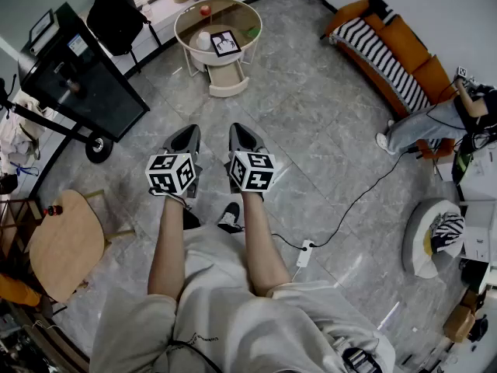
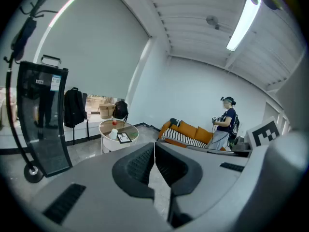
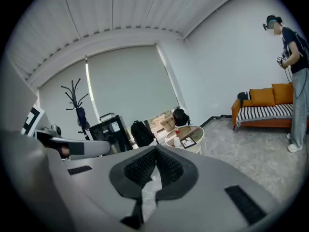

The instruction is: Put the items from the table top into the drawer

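Note:
A round glass-topped side table (image 1: 233, 12) stands far ahead across the floor, with its drawer (image 1: 226, 76) pulled open toward me. On its top lie a red apple (image 1: 205, 10), a white cup (image 1: 203, 40), a framed marker card (image 1: 226, 43) and a small green item (image 1: 250, 32). My left gripper (image 1: 189, 130) and right gripper (image 1: 241, 128) are held side by side over the floor, well short of the table. Both are shut with nothing between their jaws. The left gripper view shows the table (image 2: 126, 126) small beyond the closed left gripper (image 2: 154, 146). The right gripper view shows the table (image 3: 193, 131) beyond the closed right gripper (image 3: 156, 151).
A black wheeled cabinet (image 1: 74, 72) and a backpack (image 1: 116, 18) stand left of the table. An orange sofa (image 1: 388, 45) and a person (image 1: 443, 119) are at the right. A wooden chair (image 1: 66, 243) is near left; a power strip (image 1: 304, 252) with its cable lies on the floor.

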`<action>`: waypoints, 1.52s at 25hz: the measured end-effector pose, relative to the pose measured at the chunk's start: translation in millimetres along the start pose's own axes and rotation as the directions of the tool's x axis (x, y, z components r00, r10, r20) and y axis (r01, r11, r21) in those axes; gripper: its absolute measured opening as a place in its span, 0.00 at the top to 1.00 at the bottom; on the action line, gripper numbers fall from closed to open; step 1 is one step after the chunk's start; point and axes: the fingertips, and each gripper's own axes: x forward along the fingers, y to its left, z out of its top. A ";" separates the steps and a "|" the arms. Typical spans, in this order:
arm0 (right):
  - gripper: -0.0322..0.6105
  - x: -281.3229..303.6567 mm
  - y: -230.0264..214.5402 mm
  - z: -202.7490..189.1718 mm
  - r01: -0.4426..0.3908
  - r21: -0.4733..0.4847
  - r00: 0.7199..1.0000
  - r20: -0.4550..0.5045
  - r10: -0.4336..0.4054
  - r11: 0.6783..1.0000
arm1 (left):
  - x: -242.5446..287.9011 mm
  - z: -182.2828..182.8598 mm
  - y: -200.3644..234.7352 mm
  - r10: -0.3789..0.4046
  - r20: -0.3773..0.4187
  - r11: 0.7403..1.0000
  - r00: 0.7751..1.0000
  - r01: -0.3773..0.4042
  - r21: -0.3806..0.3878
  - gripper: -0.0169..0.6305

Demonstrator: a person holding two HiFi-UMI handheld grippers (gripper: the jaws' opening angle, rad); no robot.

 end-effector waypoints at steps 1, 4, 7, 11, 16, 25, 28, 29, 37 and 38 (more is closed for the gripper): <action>0.90 -2.7 -5.8 -2.7 0.004 -0.002 1.000 -0.004 -0.004 1.000 | 0.3 -3.9 -5.7 -0.004 -0.007 1.000 1.000 0.004 0.009 0.94; 0.90 -5.9 -23.1 -8.1 0.019 0.007 1.000 -0.007 -0.019 1.000 | 1.4 -9.4 -15.0 -0.008 -0.014 0.999 1.000 0.008 0.034 0.94; 0.90 -4.4 -35.0 -14.9 0.031 0.020 0.999 -0.016 -0.030 0.999 | -0.1 -11.4 -12.3 -0.004 -0.019 0.999 1.000 0.005 0.050 0.94; 0.90 -5.0 -38.2 -30.1 0.027 0.014 0.998 -0.059 -0.026 1.000 | 3.7 -22.3 -5.7 -0.001 -0.035 1.000 0.999 0.001 0.007 0.94; 0.90 3.7 -26.2 -16.6 -0.023 0.020 0.999 -0.027 0.024 1.000 | 29.2 -11.8 -19.6 -0.059 -0.026 0.998 0.998 0.060 0.021 0.94; 0.89 53.2 -34.1 43.6 0.009 -0.035 1.000 -0.008 -0.009 0.999 | 105.4 41.9 -18.4 -0.172 0.015 0.985 0.985 0.172 -0.021 0.94; 0.89 75.8 -46.5 63.5 0.038 -0.030 0.999 -0.010 -0.038 0.999 | 132.3 59.0 -2.1 -0.189 0.021 0.979 0.982 0.190 -0.068 0.94; 0.89 84.8 -50.4 69.7 0.045 -0.026 0.999 -0.013 -0.046 0.999 | 142.5 64.3 7.8 -0.184 0.020 0.979 0.983 0.185 -0.082 0.94; 0.89 175.7 -52.4 116.0 0.070 -0.069 0.997 -0.011 -0.071 0.995 | 210.6 117.9 88.9 -0.168 0.034 0.978 0.985 0.170 -0.118 0.94; 0.89 187.1 -49.0 118.4 0.071 -0.072 0.997 -0.009 -0.072 0.995 | 214.9 124.0 100.2 -0.165 0.035 0.980 0.986 0.168 -0.110 0.94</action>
